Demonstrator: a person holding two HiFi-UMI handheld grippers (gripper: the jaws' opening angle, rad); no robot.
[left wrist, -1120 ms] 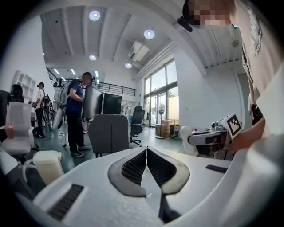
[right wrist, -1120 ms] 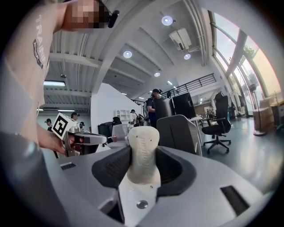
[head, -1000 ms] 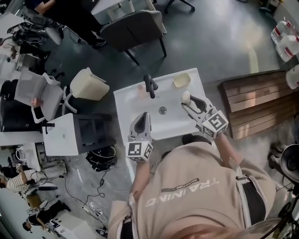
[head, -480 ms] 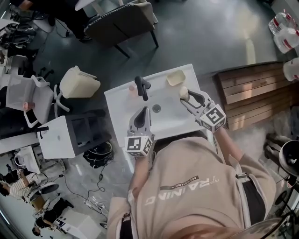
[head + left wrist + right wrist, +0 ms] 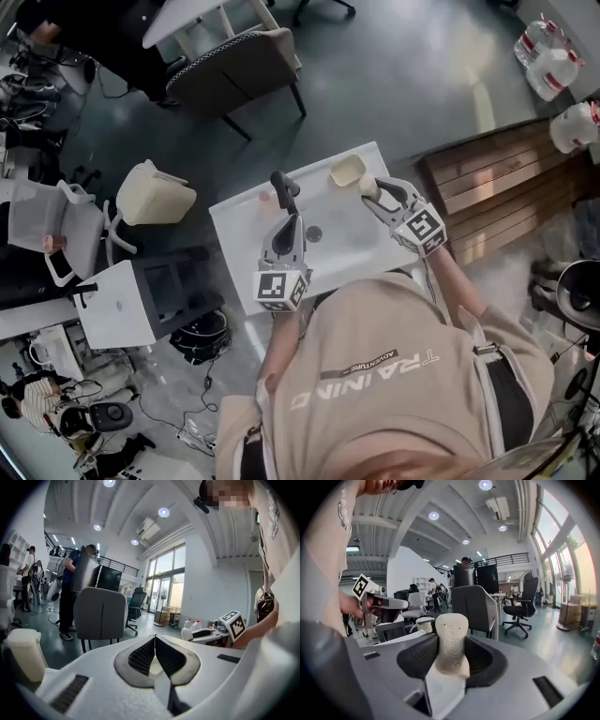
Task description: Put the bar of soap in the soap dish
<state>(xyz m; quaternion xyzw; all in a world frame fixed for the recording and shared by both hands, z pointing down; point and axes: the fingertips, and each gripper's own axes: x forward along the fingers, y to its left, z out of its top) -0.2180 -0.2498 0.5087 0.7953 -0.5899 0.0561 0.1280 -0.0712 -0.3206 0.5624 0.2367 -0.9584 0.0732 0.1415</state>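
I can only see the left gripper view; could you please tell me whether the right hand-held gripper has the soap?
Observer: Yes, the right hand-held gripper is shut on the pale oval bar of soap, which it holds upright.
Operator: Where is the dish?
Observer: The cream plastic soap dish sits near the far right corner of the white sink, just beyond the soap.
Operator: Is it occupied?
Observer: The head view shows nothing in it.

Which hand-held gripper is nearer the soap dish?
Right. The right hand-held gripper holds the soap beside the soap dish; the left hand-held gripper is farther, over the sink.
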